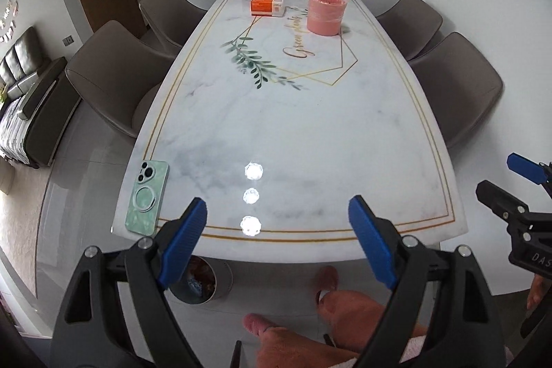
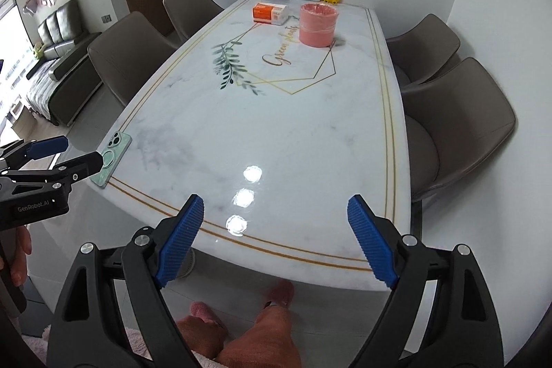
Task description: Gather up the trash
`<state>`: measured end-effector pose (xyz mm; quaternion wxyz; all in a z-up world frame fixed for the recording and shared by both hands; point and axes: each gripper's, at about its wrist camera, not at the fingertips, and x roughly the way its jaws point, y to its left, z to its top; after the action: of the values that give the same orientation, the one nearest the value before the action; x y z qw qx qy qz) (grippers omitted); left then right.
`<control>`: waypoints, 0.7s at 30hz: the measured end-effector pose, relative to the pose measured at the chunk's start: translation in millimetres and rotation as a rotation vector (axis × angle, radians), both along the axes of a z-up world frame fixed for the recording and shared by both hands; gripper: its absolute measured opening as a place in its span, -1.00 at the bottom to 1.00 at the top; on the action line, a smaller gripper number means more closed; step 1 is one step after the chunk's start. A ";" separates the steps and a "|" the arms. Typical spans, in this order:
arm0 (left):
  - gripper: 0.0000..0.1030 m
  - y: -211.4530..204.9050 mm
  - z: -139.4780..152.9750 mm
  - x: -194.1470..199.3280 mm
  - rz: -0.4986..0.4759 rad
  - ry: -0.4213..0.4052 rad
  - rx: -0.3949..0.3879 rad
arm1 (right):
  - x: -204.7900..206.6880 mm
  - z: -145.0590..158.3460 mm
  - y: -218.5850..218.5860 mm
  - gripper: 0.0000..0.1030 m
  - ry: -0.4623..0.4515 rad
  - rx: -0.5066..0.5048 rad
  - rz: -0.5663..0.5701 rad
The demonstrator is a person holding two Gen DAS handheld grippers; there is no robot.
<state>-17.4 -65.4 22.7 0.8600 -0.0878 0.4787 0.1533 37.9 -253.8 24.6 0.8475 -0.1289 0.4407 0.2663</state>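
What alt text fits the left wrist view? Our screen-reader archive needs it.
The open left gripper hovers empty over the near edge of a white marble table. A green phone lies at the near left corner; a pink bin and orange box stand at the far end.

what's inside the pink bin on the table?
The pink bin stands upright at the table's far end with a thin plastic liner folded over its rim. Only the liner's upper inside shows; the bottom is hidden by the near wall, so any contents cannot be seen.

glossy marble-look table (image 1: pixel 310 126), ribbed pads (image 2: pixel 183 240)
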 end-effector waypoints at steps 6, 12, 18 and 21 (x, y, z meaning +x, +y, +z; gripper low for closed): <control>0.63 -25.6 15.7 12.6 0.083 -0.005 0.004 | 31.9 13.8 -23.3 0.63 -0.011 0.000 0.093; 0.64 -32.5 18.1 9.6 0.151 0.026 -0.011 | 50.1 15.8 -28.7 0.63 0.007 0.006 0.150; 0.64 -33.5 17.3 13.9 0.153 0.041 -0.014 | 52.3 22.6 -31.1 0.63 -0.002 0.026 0.155; 0.64 -34.6 20.0 17.5 0.144 0.035 -0.010 | 52.7 22.4 -31.3 0.63 0.010 0.025 0.155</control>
<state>0.1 -100.1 42.7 0.8379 -0.1233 0.4868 0.2140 90.6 -285.1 47.0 0.8236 -0.1508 0.4302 0.3374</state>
